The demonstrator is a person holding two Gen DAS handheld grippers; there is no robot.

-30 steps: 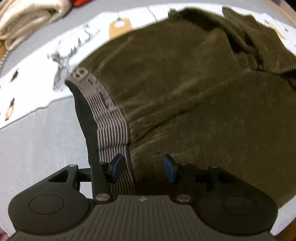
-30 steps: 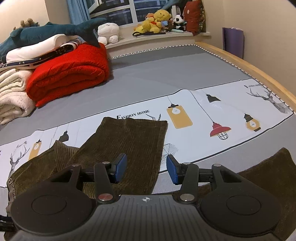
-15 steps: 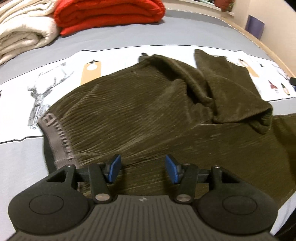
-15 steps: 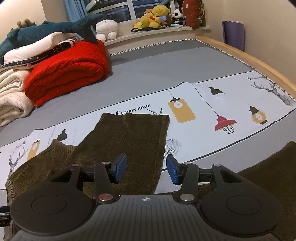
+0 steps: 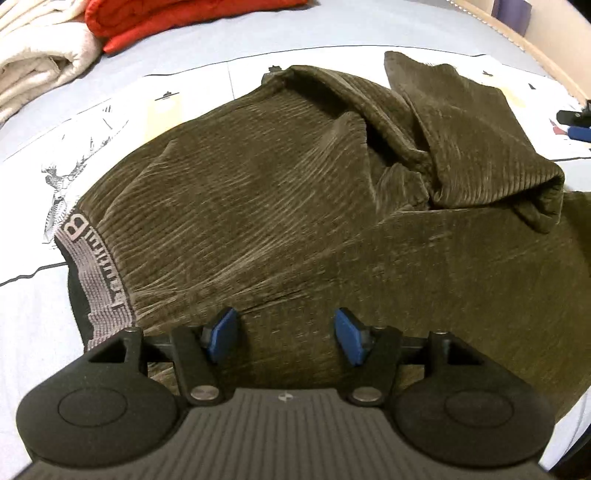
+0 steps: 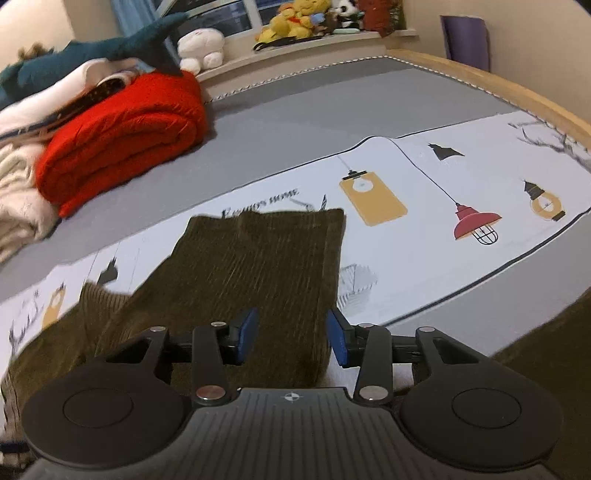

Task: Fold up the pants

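Note:
Olive-brown corduroy pants [image 5: 280,206] lie on the bed, with a grey lettered waistband [image 5: 96,280] at the left and one leg folded back into a bunched ridge [image 5: 480,147] at the right. My left gripper [image 5: 286,338] is open and empty just above the seat area beside the waistband. In the right wrist view a pant leg [image 6: 258,277] stretches away to its hem. My right gripper [image 6: 291,338] is open and empty over that leg's right edge. The right gripper's tip also shows in the left wrist view [image 5: 576,125].
A white printed sheet [image 6: 443,206] with lamp drawings lies across the grey bed [image 6: 332,107]. A folded red blanket [image 6: 122,140], cream blankets [image 5: 33,62] and a plush shark [image 6: 110,48] sit at the far left. Stuffed toys line the windowsill [image 6: 295,26]. The wooden bed edge [image 6: 517,96] runs along the right.
The left gripper has pulled back from the waistband edge and now looks over the whole seat and folded leg. The right gripper has moved forward and left over the pant leg, its jaws slightly narrower.

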